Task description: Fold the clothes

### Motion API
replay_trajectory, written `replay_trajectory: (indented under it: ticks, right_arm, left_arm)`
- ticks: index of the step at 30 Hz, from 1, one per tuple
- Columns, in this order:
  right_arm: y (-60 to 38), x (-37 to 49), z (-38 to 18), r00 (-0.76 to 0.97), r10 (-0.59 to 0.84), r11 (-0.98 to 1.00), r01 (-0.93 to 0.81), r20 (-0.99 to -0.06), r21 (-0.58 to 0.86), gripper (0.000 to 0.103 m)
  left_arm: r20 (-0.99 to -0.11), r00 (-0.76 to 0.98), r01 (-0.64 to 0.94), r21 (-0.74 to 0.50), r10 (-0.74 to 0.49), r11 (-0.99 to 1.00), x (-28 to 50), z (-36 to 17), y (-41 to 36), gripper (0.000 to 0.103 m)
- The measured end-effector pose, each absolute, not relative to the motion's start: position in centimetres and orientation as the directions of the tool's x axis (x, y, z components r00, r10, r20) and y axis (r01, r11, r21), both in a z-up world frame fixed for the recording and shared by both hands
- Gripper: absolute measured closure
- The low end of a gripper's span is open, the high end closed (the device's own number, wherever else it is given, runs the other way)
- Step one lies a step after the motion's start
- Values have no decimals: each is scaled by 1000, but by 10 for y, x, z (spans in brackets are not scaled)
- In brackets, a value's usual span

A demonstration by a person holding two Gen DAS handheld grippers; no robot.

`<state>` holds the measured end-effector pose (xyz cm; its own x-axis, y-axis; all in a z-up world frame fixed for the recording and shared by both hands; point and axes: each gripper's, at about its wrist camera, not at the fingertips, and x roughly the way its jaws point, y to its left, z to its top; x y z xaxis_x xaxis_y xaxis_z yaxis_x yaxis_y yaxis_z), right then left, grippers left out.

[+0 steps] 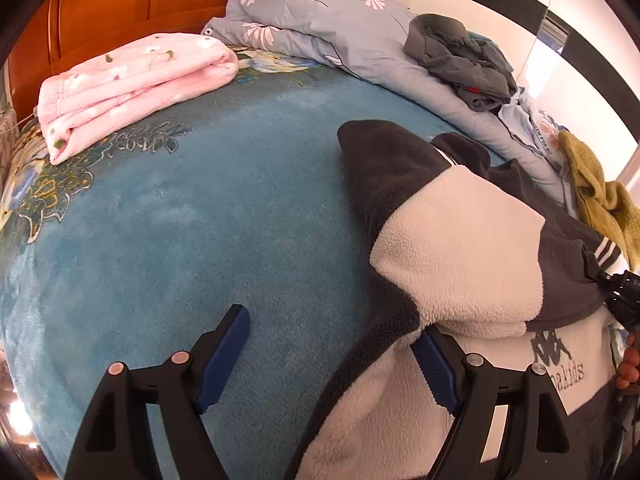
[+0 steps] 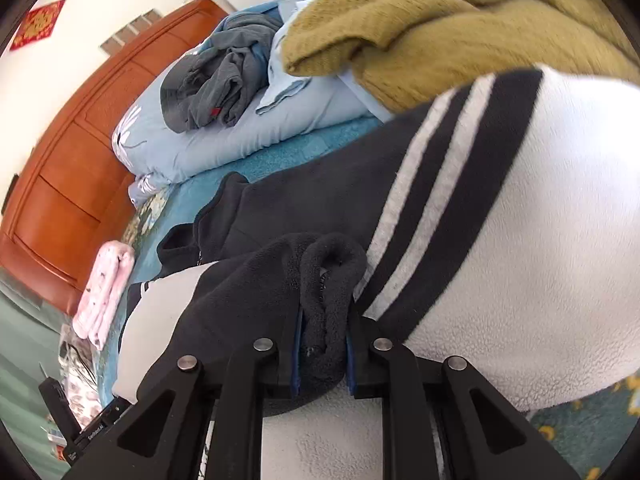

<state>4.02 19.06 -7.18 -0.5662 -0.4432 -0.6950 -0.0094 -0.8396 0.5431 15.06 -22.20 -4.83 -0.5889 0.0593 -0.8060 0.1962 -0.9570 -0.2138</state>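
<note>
A dark grey and cream fleece jacket point(image 1: 452, 232) lies on the blue bed cover point(image 1: 200, 220), a sleeve folded over its body. My left gripper point(image 1: 332, 348) is open at the jacket's left edge, its right finger point(image 1: 436, 372) against the cream fleece and its left finger over the bare cover. My right gripper point(image 2: 322, 340) is shut on a bunched dark fold of the fleece jacket point(image 2: 520, 240), close to its white-striped sleeve. The right gripper also shows at the right edge of the left wrist view point(image 1: 620, 288).
A folded pink blanket point(image 1: 132, 80) lies at the far left by the wooden headboard point(image 1: 120, 4). A floral grey duvet point(image 1: 320, 28) runs along the far side with a crumpled grey garment point(image 1: 460, 60) and a mustard sweater point(image 2: 440, 28) on it.
</note>
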Motion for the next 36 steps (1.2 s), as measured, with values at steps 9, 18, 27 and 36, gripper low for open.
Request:
replay_trajectory:
  ticks: [9, 18, 27, 36]
  right_arm:
    - [214, 59, -45, -605, -427, -856, 30, -672, 517, 63]
    - [415, 162, -35, -768, 45, -681, -492, -639, 543, 56]
    - [490, 166, -81, -779, 26, -422, -577, -627, 699, 56]
    - [479, 152, -61, -847, -2, -422, -481, -531, 769, 94]
  left_arm:
    - [-779, -603, 169, -335, 172, -927, 183, -30, -243, 21]
    - [-704, -687, 135, -365, 178, -921, 184, 5, -232, 21]
    - [-731, -643, 38, -327, 227, -944, 182, -1, -184, 21]
    - [-734, -646, 88, -345, 210, -934, 197, -7, -199, 21]
